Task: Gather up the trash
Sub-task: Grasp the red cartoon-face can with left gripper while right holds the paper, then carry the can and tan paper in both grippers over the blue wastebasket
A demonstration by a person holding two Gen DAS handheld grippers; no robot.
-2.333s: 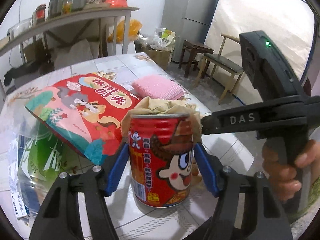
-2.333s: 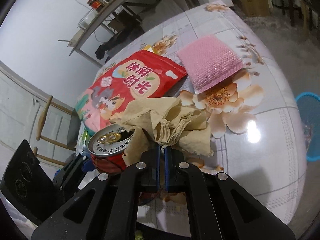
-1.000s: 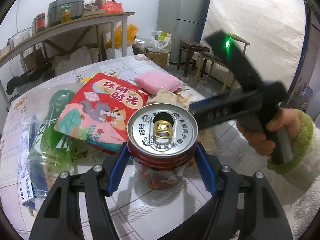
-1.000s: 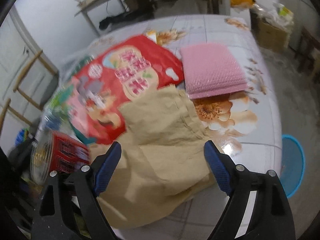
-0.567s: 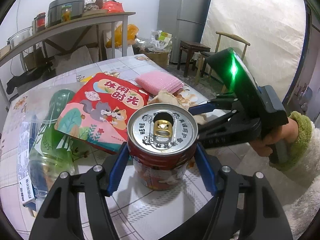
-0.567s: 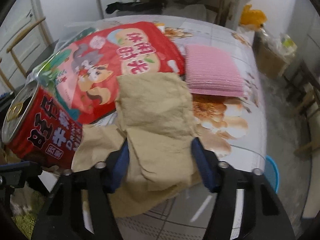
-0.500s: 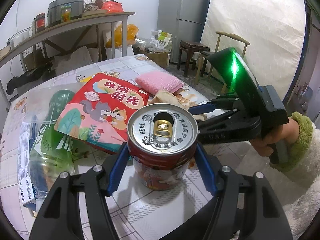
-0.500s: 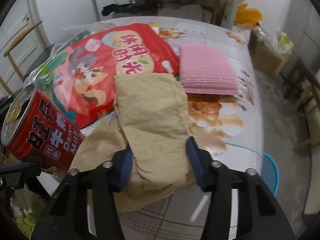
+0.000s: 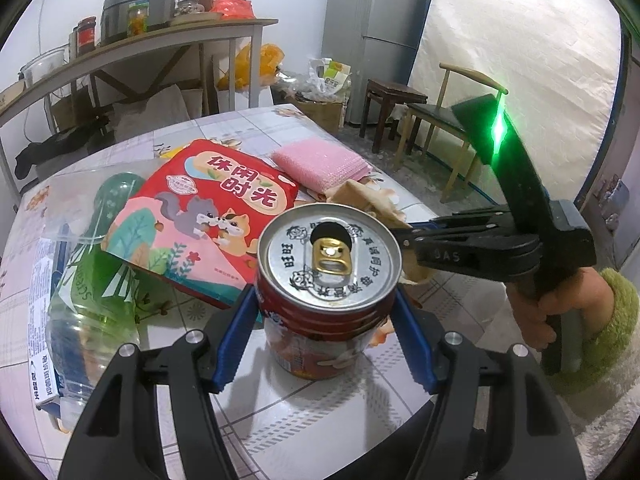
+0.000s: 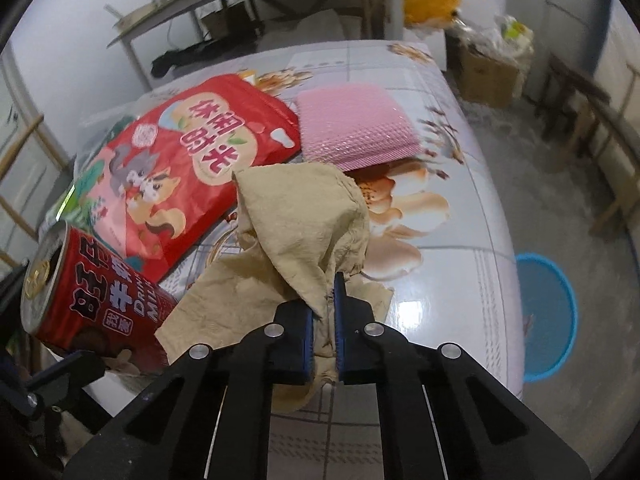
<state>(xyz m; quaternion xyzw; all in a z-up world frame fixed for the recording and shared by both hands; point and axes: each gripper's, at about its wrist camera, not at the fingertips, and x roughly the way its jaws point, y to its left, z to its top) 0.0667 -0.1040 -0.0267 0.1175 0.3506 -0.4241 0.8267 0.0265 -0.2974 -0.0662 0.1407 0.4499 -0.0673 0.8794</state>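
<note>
My left gripper (image 9: pixel 326 332) is shut on a red drink can (image 9: pixel 328 284), its blue pads on both sides, holding it just above the table. The can also shows at the left of the right wrist view (image 10: pixel 86 292). My right gripper (image 10: pixel 322 320) is shut on a crumpled tan paper napkin (image 10: pixel 296 236), which bunches up from the table in front of the fingers. In the left wrist view the right gripper (image 9: pixel 404 236) sits just right of the can, with the napkin (image 9: pixel 368 200) behind it.
A red snack bag (image 10: pixel 188 160), a pink sponge cloth (image 10: pixel 352 128) and a clear plastic bag with a green bottle (image 9: pixel 84 264) lie on the flower-patterned table (image 10: pixel 460 240). A blue bin (image 10: pixel 544 312) stands on the floor right of the table. Chairs and a shelf stand behind.
My right gripper opened, dropped over the napkin, then shut on it and pinched it up. The left gripper tilted the can top toward the camera and has held still since.
</note>
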